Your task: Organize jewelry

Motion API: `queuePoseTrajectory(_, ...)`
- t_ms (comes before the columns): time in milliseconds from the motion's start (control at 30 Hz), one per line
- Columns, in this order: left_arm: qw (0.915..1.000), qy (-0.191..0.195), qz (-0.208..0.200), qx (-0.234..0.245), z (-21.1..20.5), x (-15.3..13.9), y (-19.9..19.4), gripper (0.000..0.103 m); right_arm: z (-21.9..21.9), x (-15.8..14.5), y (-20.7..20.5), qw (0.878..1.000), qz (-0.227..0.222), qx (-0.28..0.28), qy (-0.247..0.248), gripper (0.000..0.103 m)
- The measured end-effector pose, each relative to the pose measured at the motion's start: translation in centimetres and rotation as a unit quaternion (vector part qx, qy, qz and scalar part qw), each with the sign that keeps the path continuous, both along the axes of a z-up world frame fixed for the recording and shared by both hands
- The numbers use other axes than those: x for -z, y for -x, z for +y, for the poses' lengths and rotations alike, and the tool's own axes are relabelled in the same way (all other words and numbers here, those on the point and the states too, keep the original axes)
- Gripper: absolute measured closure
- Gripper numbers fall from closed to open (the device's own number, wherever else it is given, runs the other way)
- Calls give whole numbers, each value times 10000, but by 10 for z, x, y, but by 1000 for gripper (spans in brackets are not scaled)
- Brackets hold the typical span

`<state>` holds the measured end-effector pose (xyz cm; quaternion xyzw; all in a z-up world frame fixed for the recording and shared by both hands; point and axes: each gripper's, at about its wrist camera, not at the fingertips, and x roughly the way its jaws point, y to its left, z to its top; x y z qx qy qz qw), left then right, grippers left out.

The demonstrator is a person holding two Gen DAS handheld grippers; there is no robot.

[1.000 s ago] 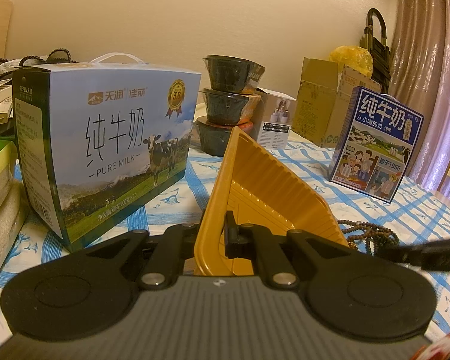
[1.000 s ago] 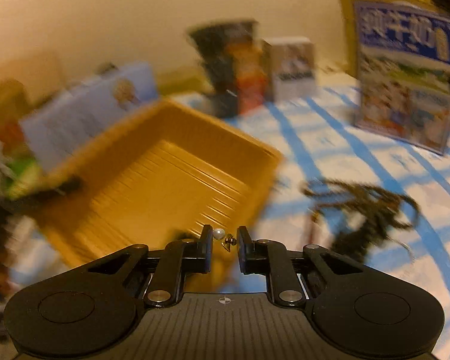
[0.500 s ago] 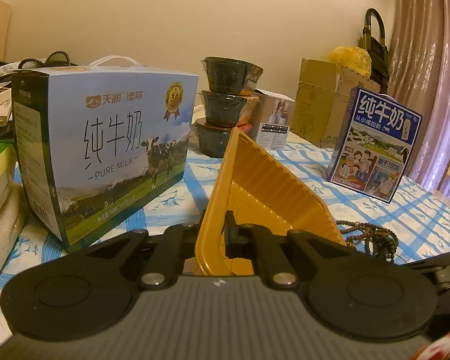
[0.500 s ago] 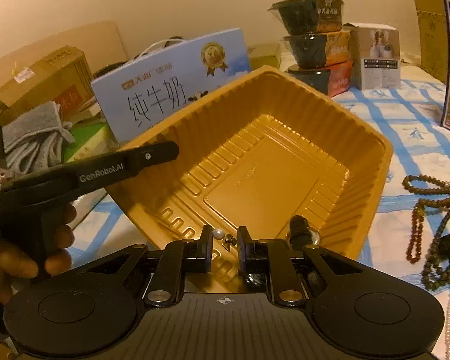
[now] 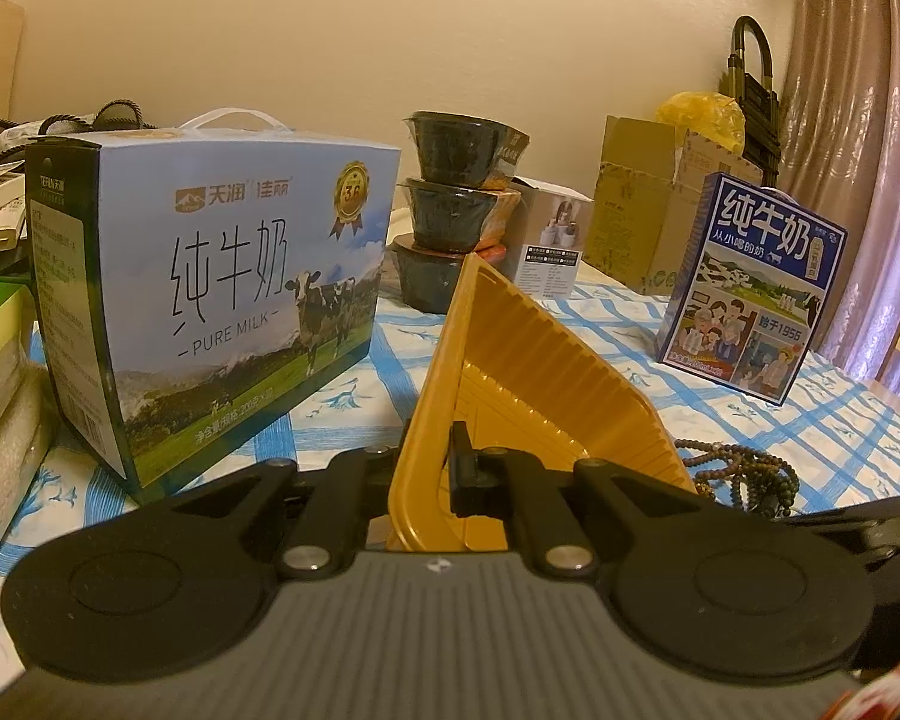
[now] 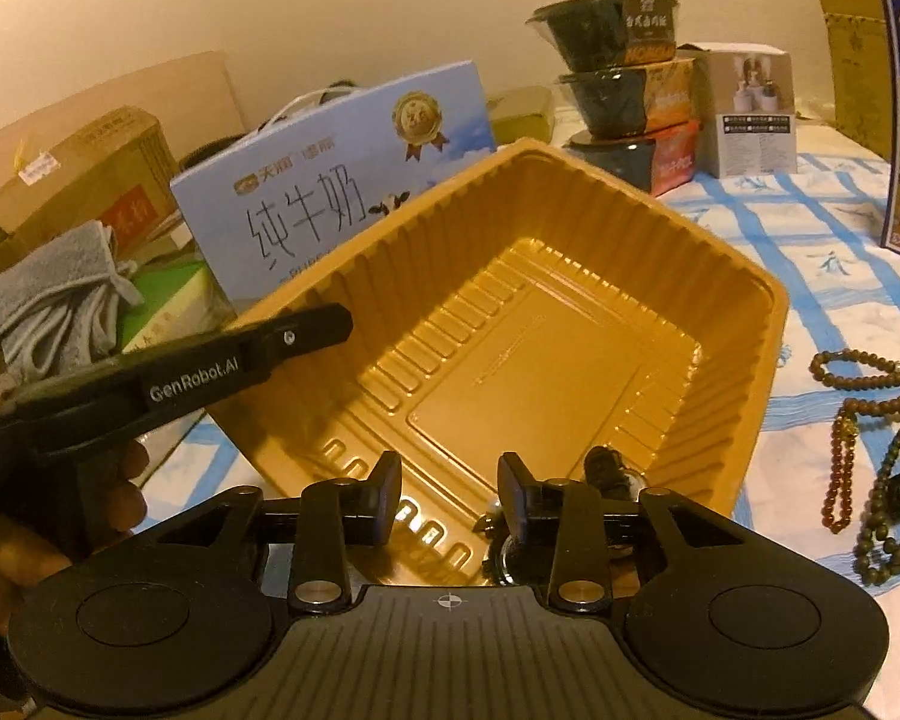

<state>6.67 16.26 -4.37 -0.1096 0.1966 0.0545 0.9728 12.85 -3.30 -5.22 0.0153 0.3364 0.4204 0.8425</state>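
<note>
Since a sec ago my right gripper (image 6: 449,498) has swung over the yellow tray (image 6: 768,306) and its jaws are opening; the small pearl earring seen between them earlier is gone from the gap, nothing between them now. A small glinting bit (image 6: 491,513) sits just beside the right finger, prob. the earring dropped in the tray, can't be sure. Left gripper (image 5: 423,468) is clenched on the tray's rim, tilting it up toward me. Bead necklaces (image 6: 870,450) lie on the checked cloth (image 6: 810,228) right of the tray, not yet stowed; I judge they're next.
</note>
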Motion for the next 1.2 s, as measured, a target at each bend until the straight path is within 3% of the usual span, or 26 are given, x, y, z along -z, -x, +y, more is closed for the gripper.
queuePoseTrajectory(300,10000,12,-5,8,0,0,1,96,-66,-13,17,9968,-284,735,-108,67)
queuePoseTrajectory(567,10000,39,6,-31,-1,0,0,96,-135,17,8,9796,-138,1845,787,67)
queuePoseTrajectory(767,10000,11,10,-28,-1,0,0,96,-153,44,4,9696,-37,1969,1449,68)
queuePoseTrajectory(933,10000,1,20,-34,-2,0,-1,96,-146,51,9,9687,-185,1773,1729,79)
queuePoseTrajectory(1067,10000,-12,28,-36,-2,0,-1,96,-145,54,2,9678,-89,1772,1783,81)
queuePoseTrajectory(1167,10000,-7,36,-39,-2,0,-1,96,-147,53,-6,9666,45,1818,1807,100)
queuePoseTrajectory(1200,10000,-12,37,-36,-2,0,-1,96,-147,53,-8,9663,87,1811,1826,101)
